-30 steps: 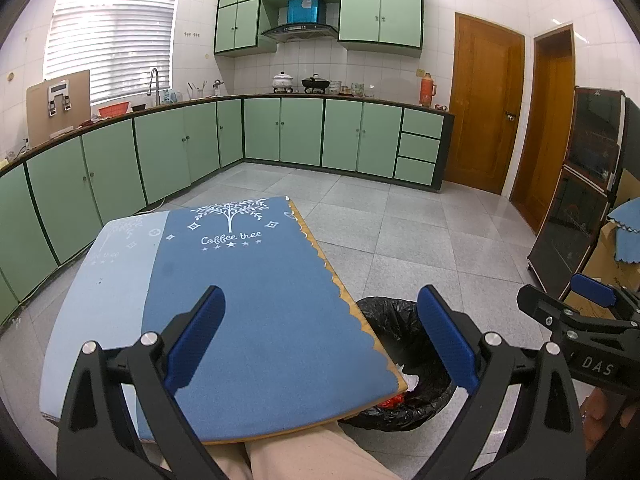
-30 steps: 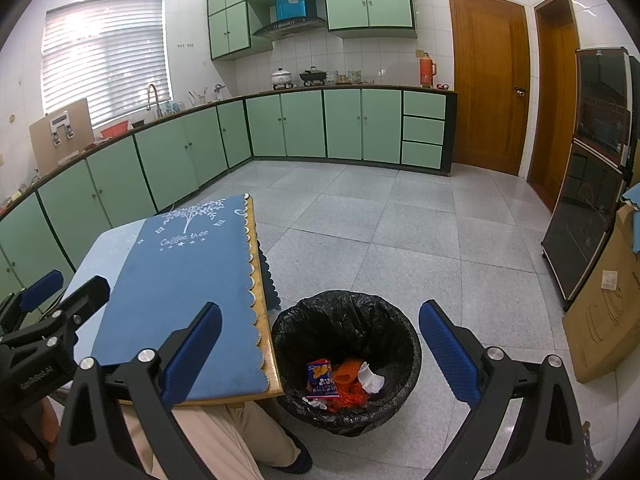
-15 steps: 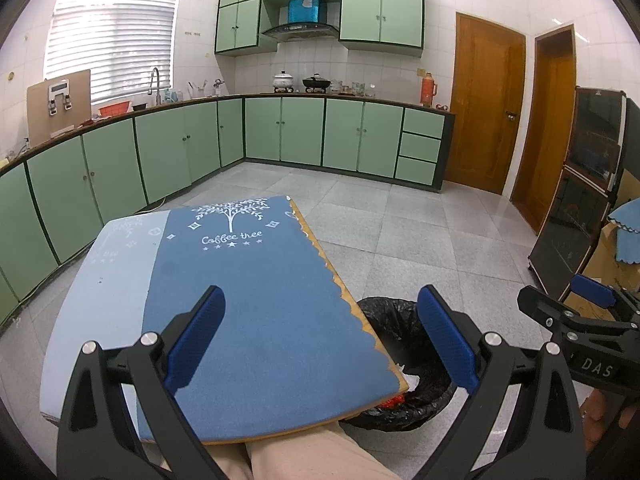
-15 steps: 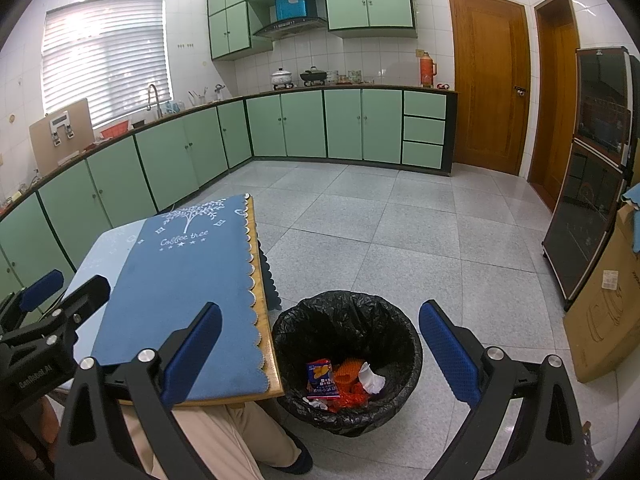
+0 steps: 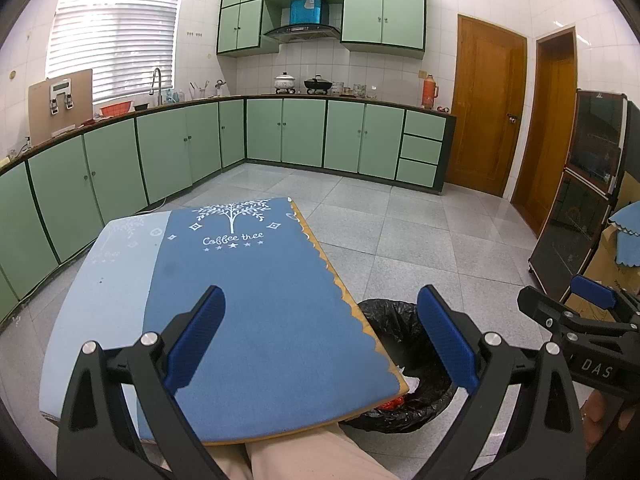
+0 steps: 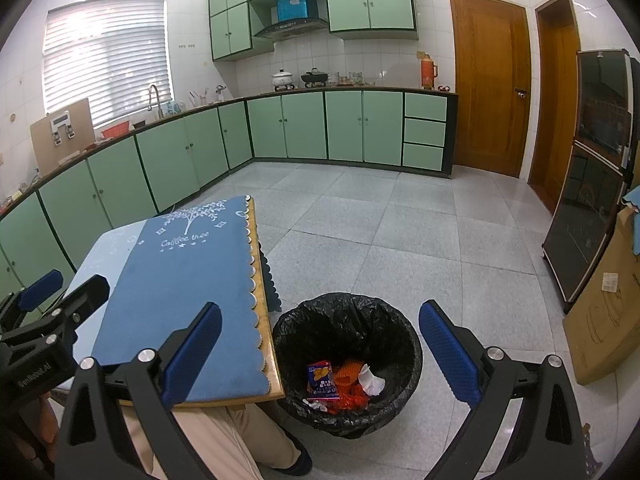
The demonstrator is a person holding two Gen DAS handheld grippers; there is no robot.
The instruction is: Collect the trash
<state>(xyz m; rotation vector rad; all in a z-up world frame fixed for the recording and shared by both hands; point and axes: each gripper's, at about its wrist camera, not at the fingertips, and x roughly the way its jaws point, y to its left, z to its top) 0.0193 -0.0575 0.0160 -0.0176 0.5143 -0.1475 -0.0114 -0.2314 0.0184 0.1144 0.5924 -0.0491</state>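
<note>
Left wrist view has your left gripper [image 5: 320,338] held level above the near end of the table [image 5: 394,364], its blue pads [image 5: 196,334] spread wide with nothing between them. Your right gripper [image 6: 320,350] is just as wide apart and empty, poised over the floor with the bin [image 6: 347,364] showing between its pads. Both point forward into the kitchen, side by side, and each appears at the edge of the other's view.

The bin, lined with a black bag, stands on the floor just beside the table's near right corner. Trash [image 6: 340,386] lies at its bottom: a blue and red packet [image 6: 321,376], crumpled orange pieces and a white scrap (the packet's print is too small to read).

The blue mat [image 5: 256,312] on the table bears a white tree and the words "Coffee tree" above a row of stars. Your right gripper's body reads "DAS" in the left view, and your left one reads "GenRobot.AI" in the right view. Your knee in beige trousers [image 5: 304,458] sits under the table's near edge.
</note>
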